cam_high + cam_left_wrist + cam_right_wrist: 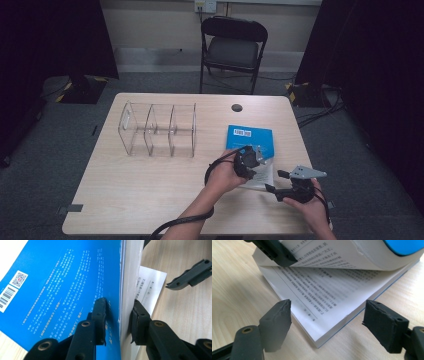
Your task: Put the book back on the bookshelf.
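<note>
Our left claw (117, 315) clamps the lifted cover and pages of the blue book (62, 290) lying on the worktop (150, 185), while our right claw (327, 322) hangs released beside its corner

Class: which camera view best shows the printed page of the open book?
The right gripper view: the printed page lies exposed, with text lines visible. The left gripper view shows the book's blue cover and a page corner; the high view shows it small, partly behind the left gripper.
</note>
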`<state>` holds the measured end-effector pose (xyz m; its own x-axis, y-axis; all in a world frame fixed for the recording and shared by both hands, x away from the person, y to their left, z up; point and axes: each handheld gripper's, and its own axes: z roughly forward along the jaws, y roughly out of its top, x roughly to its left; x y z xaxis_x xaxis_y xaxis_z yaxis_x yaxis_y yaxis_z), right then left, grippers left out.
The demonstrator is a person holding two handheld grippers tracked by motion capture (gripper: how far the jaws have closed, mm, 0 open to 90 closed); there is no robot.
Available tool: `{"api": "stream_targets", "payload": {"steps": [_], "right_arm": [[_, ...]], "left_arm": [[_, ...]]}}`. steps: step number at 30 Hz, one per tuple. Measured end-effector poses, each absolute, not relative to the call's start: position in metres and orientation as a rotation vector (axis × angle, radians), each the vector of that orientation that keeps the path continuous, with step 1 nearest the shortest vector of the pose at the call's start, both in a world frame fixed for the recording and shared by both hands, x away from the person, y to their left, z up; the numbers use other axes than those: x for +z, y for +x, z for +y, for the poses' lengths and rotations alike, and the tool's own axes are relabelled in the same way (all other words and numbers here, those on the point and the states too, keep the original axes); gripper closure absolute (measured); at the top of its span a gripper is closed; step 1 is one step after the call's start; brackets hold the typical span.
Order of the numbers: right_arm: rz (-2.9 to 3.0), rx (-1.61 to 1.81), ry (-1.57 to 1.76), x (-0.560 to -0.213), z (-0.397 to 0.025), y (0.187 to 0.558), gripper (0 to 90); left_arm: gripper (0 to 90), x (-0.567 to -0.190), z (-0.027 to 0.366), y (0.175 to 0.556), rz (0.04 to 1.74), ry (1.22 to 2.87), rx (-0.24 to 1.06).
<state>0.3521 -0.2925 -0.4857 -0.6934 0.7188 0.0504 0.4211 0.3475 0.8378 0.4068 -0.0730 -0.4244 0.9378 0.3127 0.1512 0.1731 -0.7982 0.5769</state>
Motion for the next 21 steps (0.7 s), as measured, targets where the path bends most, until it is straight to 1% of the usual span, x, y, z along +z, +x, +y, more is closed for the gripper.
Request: {"api": "stream_targets", "payload": {"steps": [3,8,15,21], "right_arm": [[2.291,1.293,1.008,-0.485,-0.291,0.351,17.8],[2.308,1.289,0.984,-0.484,-0.29,0.349,13.7],[2.356,1.261,0.954,-0.479,-0.293,0.346,13.5],[2.357,1.249,0.966,-0.488,-0.3,0.335,13.6]], "left_arm": [[71.0,-0.42,-0.072,0.408,0.35,2.52,0.315],[72.2,-0.41,-0.07,0.409,0.377,2.546,0.313],[73.6,-0.397,-0.068,0.413,0.404,2.562,0.299],[74.6,-0.386,-0.069,0.416,0.433,2.576,0.299]]}}
